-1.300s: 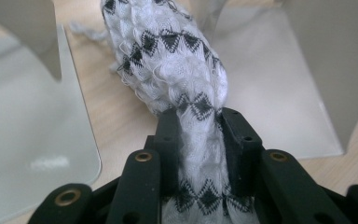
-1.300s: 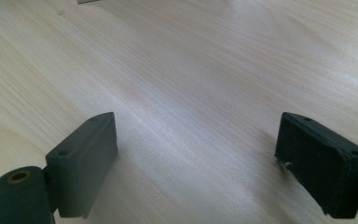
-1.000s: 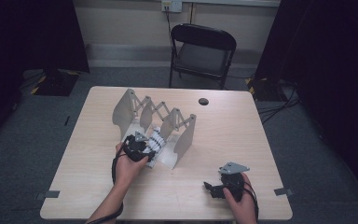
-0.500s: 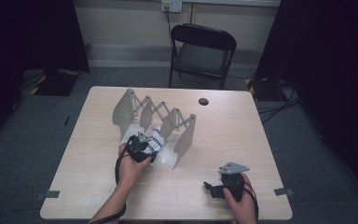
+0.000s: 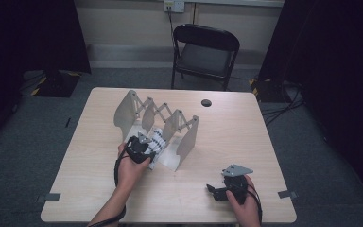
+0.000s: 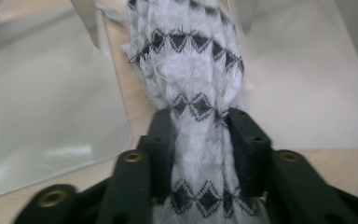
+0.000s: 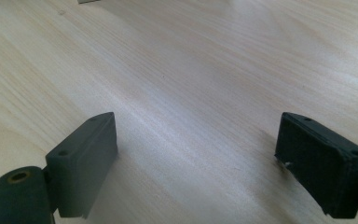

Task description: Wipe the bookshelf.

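The rolled cloth (image 6: 191, 70) lies lengthwise straight ahead of the left hand-held gripper (image 6: 199, 140).

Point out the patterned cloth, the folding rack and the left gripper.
patterned cloth (image 6: 186, 70), left gripper view, on its bunched middle.
folding rack (image 5: 187, 142), high view, on its near end panel.
left gripper (image 6: 200, 140), left gripper view, between its tips.

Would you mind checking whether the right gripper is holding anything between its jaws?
No, the right gripper stands wide open in its own view, with only bare wooden table showing between its two jaws.
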`<state>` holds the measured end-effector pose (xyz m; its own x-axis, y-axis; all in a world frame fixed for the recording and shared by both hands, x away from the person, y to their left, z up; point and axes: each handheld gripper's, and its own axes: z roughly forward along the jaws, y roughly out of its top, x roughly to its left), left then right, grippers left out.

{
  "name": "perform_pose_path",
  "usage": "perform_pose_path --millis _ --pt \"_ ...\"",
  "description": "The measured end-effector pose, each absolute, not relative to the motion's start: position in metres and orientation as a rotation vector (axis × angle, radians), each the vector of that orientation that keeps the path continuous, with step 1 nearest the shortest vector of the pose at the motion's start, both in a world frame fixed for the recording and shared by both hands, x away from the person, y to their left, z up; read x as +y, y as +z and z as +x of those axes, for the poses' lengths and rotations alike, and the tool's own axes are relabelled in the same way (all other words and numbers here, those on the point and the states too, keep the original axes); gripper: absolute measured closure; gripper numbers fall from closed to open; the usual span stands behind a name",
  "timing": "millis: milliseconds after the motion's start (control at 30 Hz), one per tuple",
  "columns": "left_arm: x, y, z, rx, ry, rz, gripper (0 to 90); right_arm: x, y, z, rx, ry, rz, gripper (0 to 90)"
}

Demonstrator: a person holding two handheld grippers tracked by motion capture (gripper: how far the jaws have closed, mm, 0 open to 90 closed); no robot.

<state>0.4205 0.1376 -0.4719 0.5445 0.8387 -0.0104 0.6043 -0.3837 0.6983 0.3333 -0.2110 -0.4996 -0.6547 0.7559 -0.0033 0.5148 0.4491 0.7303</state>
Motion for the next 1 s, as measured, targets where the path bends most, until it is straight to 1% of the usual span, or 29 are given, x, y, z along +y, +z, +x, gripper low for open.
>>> perform_pose_path --millis 67,100,167,267,367,400,433,533,600,700,800,1000 --pt "0.136 -0.468 0.422 1.140 0.467 2.107 55.3 -0.211 -0.500 0.333 2.376 1.029 1.083 12.1" --pt "0.133 -0.469 0.423 1.147 0.444 2.092 54.7 -0.211 -0.500 0.333 2.376 1.029 1.083 12.0" --pt "0.130 -0.472 0.426 1.148 0.442 2.105 52.8 -0.211 -0.500 0.333 2.377 1.028 1.085 12.0" --pt "0.126 -0.479 0.428 1.166 0.446 2.089 46.2 -0.211 -0.500 0.333 2.376 1.029 1.083 12.1" --pt "0.123 -0.487 0.429 1.155 0.462 2.125 46.8 -0.211 -0.500 0.333 2.376 1.029 1.083 12.0" --pt "0.123 -0.487 0.428 1.140 0.480 2.139 49.7 -0.211 -0.500 0.333 2.377 1.028 1.084 12.1" --pt "0.123 -0.486 0.428 1.136 0.477 2.152 57.1 -0.211 -0.500 0.333 2.376 1.029 1.083 12.1" --pt "0.121 -0.483 0.427 1.126 0.468 2.181 67.2 -0.211 -0.500 0.333 2.377 1.029 1.082 12.0" --pt "0.121 -0.481 0.427 1.126 0.455 2.206 71.2 -0.211 -0.500 0.333 2.377 1.029 1.082 12.1" --pt "0.123 -0.478 0.426 1.155 0.419 2.203 73.7 -0.211 -0.500 0.333 2.378 1.029 1.081 12.1" --pt "0.126 -0.471 0.424 1.159 0.423 2.180 74.7 -0.211 -0.500 0.333 2.378 1.029 1.081 12.1" --pt "0.129 -0.435 0.422 1.113 0.463 2.121 74.8 -0.211 -0.500 0.333 2.378 1.029 1.083 12.0"
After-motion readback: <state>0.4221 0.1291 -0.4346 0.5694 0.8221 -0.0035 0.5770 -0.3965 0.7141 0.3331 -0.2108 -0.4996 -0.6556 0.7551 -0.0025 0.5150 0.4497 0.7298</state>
